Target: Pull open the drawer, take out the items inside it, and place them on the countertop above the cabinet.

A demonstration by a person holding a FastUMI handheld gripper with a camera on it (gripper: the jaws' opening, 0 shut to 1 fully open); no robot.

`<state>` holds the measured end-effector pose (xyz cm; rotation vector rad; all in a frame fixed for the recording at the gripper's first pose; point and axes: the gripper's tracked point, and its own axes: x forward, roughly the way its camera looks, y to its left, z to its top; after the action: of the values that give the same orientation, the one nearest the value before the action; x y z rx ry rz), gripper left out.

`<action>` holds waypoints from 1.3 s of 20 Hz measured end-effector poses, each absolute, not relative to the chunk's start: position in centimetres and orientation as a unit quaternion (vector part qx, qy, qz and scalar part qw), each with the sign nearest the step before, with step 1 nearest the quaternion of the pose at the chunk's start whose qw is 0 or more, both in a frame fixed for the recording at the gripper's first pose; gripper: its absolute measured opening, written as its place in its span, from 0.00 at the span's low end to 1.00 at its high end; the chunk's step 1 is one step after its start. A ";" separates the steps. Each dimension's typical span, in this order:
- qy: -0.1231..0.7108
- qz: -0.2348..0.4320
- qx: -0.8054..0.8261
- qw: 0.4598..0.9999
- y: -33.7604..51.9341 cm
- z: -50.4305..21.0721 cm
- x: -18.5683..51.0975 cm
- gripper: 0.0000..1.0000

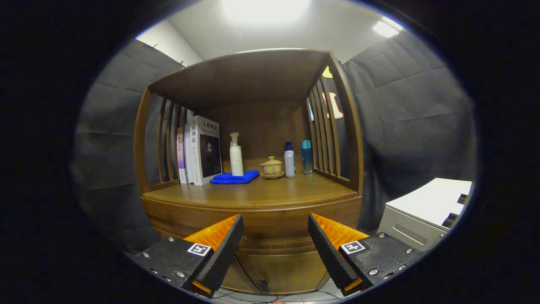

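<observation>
The gripper (275,242) is held spread wide and empty, facing the cabinet (253,223) front below the countertop (270,192). The drawer (274,230) is judged unopened; its handle cannot be made out. Bare countertop is left ahead of the blue cloth (235,177)

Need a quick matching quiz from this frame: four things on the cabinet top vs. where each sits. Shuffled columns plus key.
The gripper is open, short of the cabinet front.

1. pump bottle
2. lidded cup
3. books
4. teal bottle

A. upright by the left slats
B. on a saucer, mid-shelf
C. nearest the right slats
D. standing on the blue cloth

Pairs: 1-D, 2-B, 3-A, 4-C
</observation>
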<state>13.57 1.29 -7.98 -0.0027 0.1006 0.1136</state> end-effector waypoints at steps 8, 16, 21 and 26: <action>0.079 0.109 -0.003 0.991 3.8 -12.6 16.5 0.96; 0.117 0.111 -0.019 0.987 5.6 -16.3 16.7 0.95; 0.139 0.095 0.015 0.986 5.7 -16.9 16.5 0.70; 0.163 0.077 0.063 0.982 6.3 -17.4 16.5 0.49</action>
<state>16.52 6.29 -17.35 0.1275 0.3274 0.1541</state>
